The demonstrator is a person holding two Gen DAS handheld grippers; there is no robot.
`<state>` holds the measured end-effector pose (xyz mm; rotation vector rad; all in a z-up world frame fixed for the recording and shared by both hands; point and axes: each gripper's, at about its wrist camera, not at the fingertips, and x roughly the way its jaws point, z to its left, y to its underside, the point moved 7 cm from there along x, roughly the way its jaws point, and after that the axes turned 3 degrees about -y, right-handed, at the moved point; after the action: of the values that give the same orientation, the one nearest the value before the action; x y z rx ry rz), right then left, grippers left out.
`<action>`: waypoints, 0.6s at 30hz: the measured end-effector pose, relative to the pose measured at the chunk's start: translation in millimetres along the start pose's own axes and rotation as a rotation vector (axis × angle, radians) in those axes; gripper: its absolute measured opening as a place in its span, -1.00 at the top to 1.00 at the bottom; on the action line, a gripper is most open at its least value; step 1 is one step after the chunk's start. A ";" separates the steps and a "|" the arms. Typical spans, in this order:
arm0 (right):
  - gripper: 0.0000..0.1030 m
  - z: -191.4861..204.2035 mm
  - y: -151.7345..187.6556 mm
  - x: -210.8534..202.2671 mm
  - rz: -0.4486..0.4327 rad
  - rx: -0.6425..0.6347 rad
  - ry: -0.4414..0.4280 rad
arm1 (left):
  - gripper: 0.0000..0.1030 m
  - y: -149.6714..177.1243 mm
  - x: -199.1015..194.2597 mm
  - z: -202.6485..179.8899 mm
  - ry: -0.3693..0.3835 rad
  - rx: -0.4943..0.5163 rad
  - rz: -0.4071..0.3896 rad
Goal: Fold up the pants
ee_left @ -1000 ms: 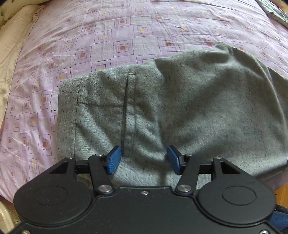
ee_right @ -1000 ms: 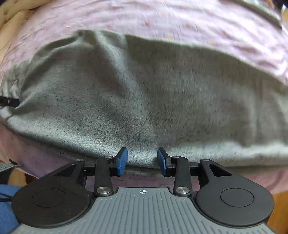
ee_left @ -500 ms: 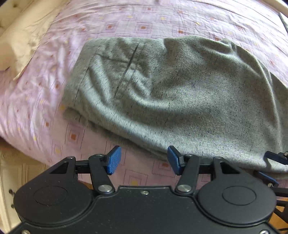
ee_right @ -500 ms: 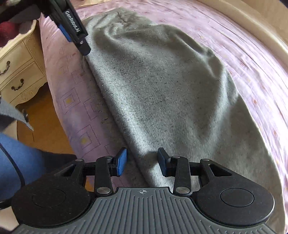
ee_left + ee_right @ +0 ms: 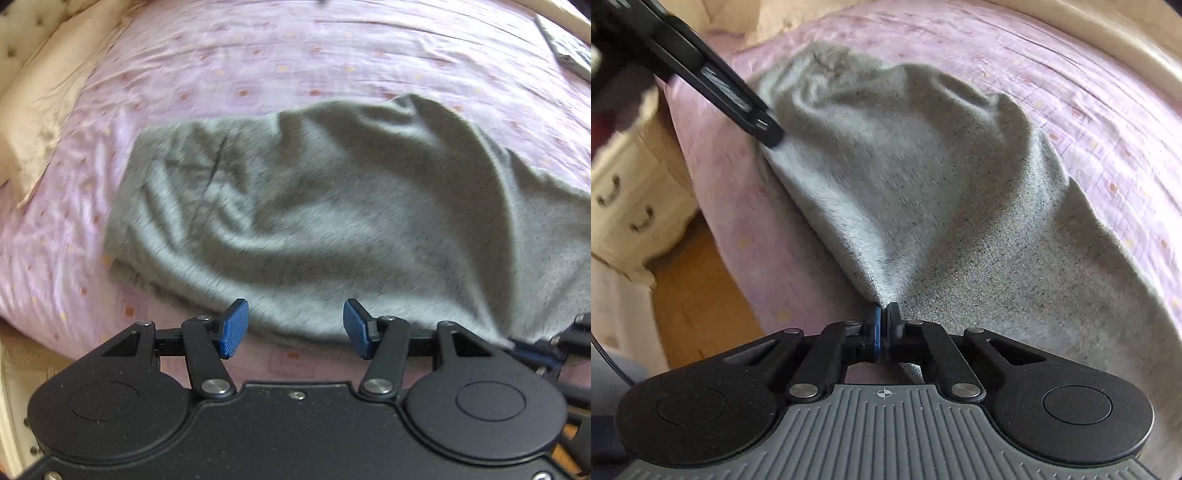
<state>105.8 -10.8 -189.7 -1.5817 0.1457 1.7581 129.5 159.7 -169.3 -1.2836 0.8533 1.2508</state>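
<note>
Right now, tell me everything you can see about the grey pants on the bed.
The pants are speckled grey, soft and knit-looking, lying rumpled in one long doubled-up mass on the purple patterned bedsheet near the bed's edge. A dark seam line marks the left end. The right gripper is shut on the near edge, pulling the cloth into a taut peak. The left gripper is open at the same edge, fabric between its fingers.

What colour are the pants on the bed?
The pants are grey with tiny dark flecks, seen best in the right wrist view.
</note>
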 end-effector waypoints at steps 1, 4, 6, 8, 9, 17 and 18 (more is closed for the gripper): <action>0.93 2.6 3.3 0.3 0.006 0.001 0.000 | -0.18 -2.6 2.7 -6.2 0.012 0.016 0.001; 0.91 5.6 13.4 11.1 0.048 0.000 0.014 | -0.18 -7.6 19.5 -23.6 0.016 0.086 0.012; 0.83 4.8 9.9 8.8 0.041 0.029 0.054 | -0.18 -5.7 32.5 -30.9 0.003 0.136 0.031; 0.77 -0.7 4.3 -4.6 -0.014 0.105 0.074 | -0.18 0.9 43.9 -34.3 0.012 0.175 0.062; 0.76 -6.0 3.5 -14.1 -0.055 0.156 0.080 | -0.19 5.9 49.3 -34.1 0.001 0.200 0.075; 0.66 -103.0 98.0 -48.1 -0.023 0.703 0.369 | -0.28 21.8 48.2 -27.5 0.000 0.314 0.026; 0.69 -112.5 116.6 -54.0 -0.008 0.756 0.404 | -0.28 21.5 47.9 -26.8 0.001 0.312 0.029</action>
<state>125.3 -178.9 -212.3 -1.3177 0.8834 1.1351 122.3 139.5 -224.3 -1.0251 1.0264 1.0893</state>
